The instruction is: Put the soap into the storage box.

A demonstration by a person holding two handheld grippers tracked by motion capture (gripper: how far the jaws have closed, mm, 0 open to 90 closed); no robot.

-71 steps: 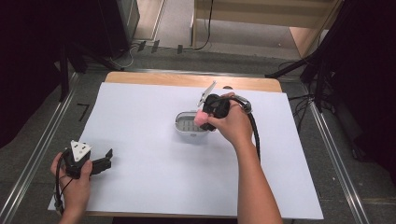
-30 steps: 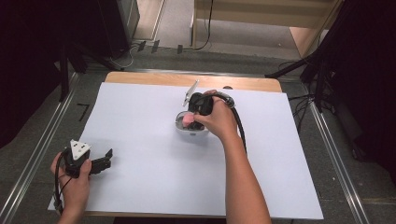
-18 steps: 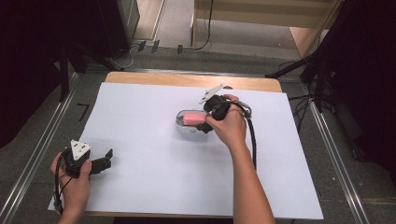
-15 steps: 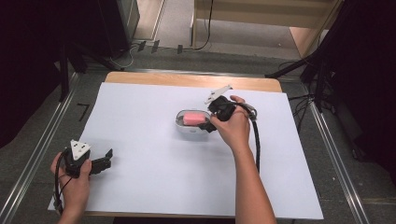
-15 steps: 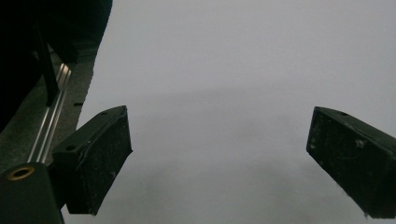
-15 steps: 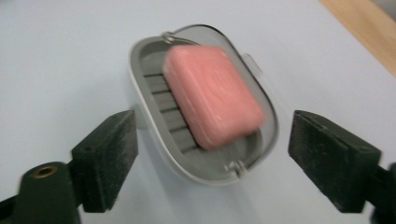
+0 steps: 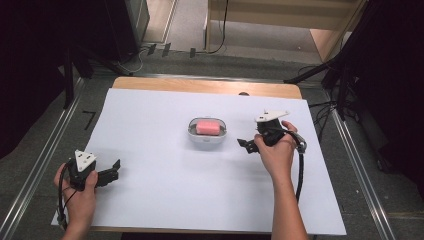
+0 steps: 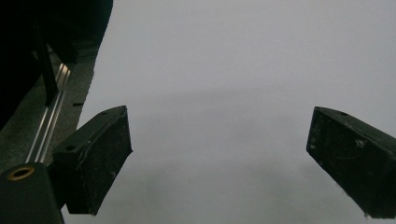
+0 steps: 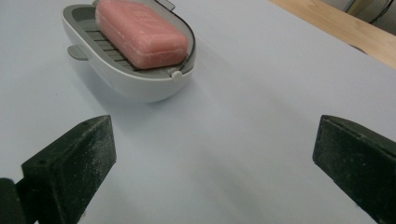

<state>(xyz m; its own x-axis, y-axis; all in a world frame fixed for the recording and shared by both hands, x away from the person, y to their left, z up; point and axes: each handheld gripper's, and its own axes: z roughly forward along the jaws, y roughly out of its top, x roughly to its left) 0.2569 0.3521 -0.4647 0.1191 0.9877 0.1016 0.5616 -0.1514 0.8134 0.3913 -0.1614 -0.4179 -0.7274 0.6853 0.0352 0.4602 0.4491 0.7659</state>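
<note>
A wooden bench (image 7: 210, 86) covered by a white sheet (image 7: 165, 200), with dark floor and cables beyond. Nearest, the left gripper (image 7: 111, 172) rested at the sheet's near left corner, jaws spread and empty. Farther in, the right gripper (image 7: 247, 145) lay just right of the soap dish (image 7: 206, 139) — its jaws had just been opening, nothing between them. The pink soap bar (image 7: 207, 127) sat inside the dish at mid-sheet. The placing step appeared complete; the release was in hand. Any next move would call for drawing the right gripper clear without nudging the dish. Count — two grippers, one dish, one bar.
</note>
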